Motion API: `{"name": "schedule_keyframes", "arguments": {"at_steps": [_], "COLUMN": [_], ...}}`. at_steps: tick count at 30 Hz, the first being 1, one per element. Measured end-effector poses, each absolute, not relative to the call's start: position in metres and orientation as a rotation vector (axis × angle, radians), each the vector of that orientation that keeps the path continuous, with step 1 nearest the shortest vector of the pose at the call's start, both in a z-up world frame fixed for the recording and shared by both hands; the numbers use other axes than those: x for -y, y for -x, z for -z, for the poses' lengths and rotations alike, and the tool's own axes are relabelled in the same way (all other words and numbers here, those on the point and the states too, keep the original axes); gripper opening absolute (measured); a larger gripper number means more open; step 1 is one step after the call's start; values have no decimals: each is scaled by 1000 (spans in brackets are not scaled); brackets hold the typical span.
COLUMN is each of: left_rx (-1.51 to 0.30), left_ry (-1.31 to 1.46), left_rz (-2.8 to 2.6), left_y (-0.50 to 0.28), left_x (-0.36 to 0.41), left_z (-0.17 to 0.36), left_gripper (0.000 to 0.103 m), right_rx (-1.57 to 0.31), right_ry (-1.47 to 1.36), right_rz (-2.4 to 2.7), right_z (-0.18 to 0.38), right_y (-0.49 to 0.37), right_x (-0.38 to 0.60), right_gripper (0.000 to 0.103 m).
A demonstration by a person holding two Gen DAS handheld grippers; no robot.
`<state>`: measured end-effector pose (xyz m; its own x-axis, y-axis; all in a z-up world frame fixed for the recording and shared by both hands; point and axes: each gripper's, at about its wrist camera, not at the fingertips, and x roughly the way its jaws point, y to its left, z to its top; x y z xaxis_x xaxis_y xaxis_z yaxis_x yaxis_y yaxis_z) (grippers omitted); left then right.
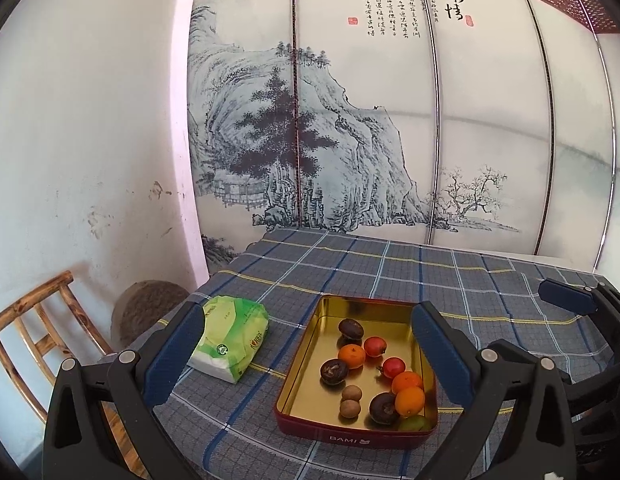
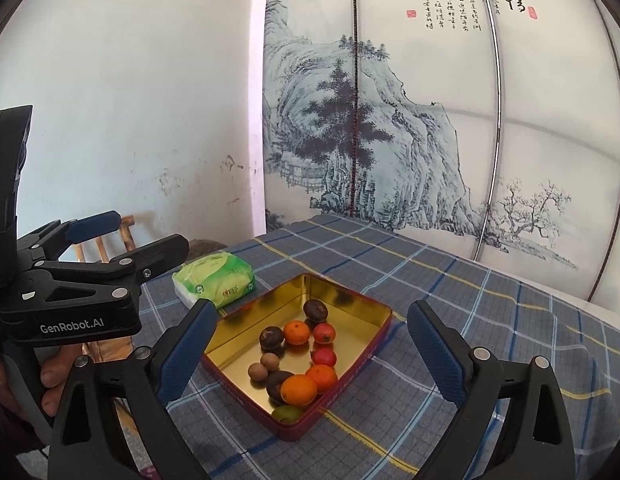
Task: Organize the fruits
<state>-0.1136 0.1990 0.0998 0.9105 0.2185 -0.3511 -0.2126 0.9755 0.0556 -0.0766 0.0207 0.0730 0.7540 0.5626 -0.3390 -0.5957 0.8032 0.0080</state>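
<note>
A red tin with a gold inside (image 1: 310,344) (image 2: 245,332) sits on the plaid tablecloth. It holds several fruits: three oranges (image 1: 410,401) (image 2: 298,389), two red fruits (image 1: 393,367) (image 2: 324,333), three dark brown ones (image 1: 334,371) (image 2: 271,338), two small tan ones (image 1: 352,393) (image 2: 269,361) and a green one (image 1: 412,424) (image 2: 286,413). My left gripper (image 1: 305,358) is open and empty, above and in front of the tin. My right gripper (image 2: 310,358) is open and empty, held over the tin's right side. The left gripper also shows in the right wrist view (image 2: 129,236).
A green tissue pack (image 1: 231,336) (image 2: 215,280) lies left of the tin. The table (image 1: 430,280) stands against a painted screen wall (image 1: 350,120). A wooden chair (image 1: 41,332) and a round stool (image 1: 149,312) stand at the table's left edge.
</note>
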Motion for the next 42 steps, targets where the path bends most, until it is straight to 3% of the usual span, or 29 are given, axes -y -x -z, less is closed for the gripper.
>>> {"name": "schedule_keyframes", "arguments": {"at_steps": [33,42], "left_rx": [-392,-419], "left_ry": [-19,-61], "left_rz": [-219,-263], "left_y": [111,100], "left_x": [-198,-192], "left_z": [-90,-89], "left_gripper": [102,102], "right_rx": [-375,-519], "right_ry": [89,86], "right_rz": [-627,-546], "right_z": [-59,-19], "right_y": [74,21], "right_x": [-22,25], "right_gripper": [98,98]}}
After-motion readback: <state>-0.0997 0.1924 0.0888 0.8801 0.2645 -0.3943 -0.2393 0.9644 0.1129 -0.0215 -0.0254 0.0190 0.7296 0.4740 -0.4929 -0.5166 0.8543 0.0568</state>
